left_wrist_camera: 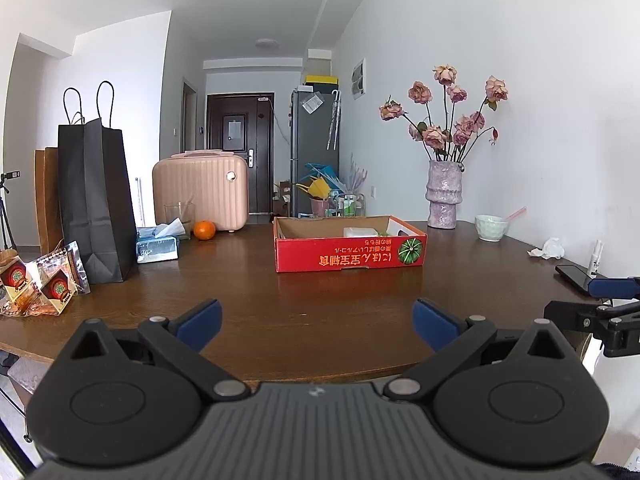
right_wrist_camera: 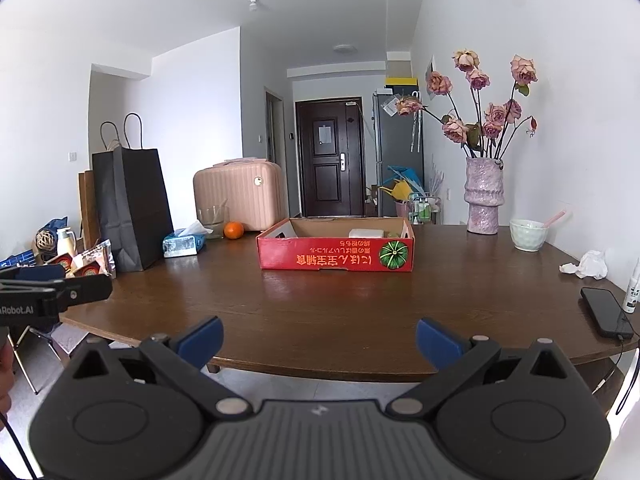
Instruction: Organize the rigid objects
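Observation:
A red cardboard tray box (left_wrist_camera: 348,260) (right_wrist_camera: 336,258) stands in the middle of the dark wooden table (left_wrist_camera: 304,312) (right_wrist_camera: 340,312), with a white block (left_wrist_camera: 360,232) (right_wrist_camera: 366,233) inside it. My left gripper (left_wrist_camera: 316,324) hangs open and empty over the near table edge, well short of the box. My right gripper (right_wrist_camera: 319,342) is also open and empty, just off the near edge. The right gripper shows at the right rim of the left wrist view (left_wrist_camera: 600,300). The left gripper shows at the left rim of the right wrist view (right_wrist_camera: 52,292).
Left side: black paper bag (left_wrist_camera: 96,204) (right_wrist_camera: 132,208), tissue pack (left_wrist_camera: 157,244) (right_wrist_camera: 184,242), glass (left_wrist_camera: 179,214), orange (left_wrist_camera: 204,229) (right_wrist_camera: 233,230), snack packets (left_wrist_camera: 44,284), pink suitcase (left_wrist_camera: 200,188). Right side: flower vase (left_wrist_camera: 443,196) (right_wrist_camera: 483,196), bowl (left_wrist_camera: 491,227) (right_wrist_camera: 528,234), crumpled tissue (right_wrist_camera: 586,265), phone (right_wrist_camera: 606,312), spray bottle (right_wrist_camera: 632,292).

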`<state>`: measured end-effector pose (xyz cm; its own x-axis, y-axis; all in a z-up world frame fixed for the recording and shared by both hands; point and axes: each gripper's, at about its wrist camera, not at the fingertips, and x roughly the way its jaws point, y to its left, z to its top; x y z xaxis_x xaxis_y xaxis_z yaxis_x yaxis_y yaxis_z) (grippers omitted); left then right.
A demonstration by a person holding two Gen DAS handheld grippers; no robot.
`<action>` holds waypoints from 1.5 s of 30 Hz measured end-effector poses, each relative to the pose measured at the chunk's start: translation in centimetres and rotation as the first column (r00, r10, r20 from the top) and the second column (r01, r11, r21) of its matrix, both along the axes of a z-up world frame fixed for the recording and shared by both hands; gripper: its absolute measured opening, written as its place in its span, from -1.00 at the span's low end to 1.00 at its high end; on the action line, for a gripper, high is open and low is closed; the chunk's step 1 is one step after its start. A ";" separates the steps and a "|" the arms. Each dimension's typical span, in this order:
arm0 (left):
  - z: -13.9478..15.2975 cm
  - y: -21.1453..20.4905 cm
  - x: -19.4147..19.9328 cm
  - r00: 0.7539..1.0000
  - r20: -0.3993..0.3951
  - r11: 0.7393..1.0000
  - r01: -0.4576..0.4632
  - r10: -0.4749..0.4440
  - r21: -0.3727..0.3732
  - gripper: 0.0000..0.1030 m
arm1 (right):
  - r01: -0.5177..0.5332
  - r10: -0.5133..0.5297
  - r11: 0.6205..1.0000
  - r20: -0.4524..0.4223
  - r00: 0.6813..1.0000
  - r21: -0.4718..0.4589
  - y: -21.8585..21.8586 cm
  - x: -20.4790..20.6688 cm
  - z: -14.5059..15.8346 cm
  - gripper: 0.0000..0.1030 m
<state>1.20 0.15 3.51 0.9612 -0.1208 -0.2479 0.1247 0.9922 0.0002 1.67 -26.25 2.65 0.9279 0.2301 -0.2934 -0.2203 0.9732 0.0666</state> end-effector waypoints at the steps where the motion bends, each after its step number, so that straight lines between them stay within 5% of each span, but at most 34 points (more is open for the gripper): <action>1: 0.0 0.0 0.0 1.000 0.000 1.000 0.000 0.000 0.001 1.00 | 0.000 0.000 1.000 -0.001 1.000 -0.001 0.0 0.0 0.0 1.00; 45: -0.3 -0.5 0.1 1.000 -0.006 1.000 0.006 -0.006 0.021 1.00 | 0.027 -0.027 0.999 0.005 1.000 0.026 -0.5 0.2 -0.8 1.00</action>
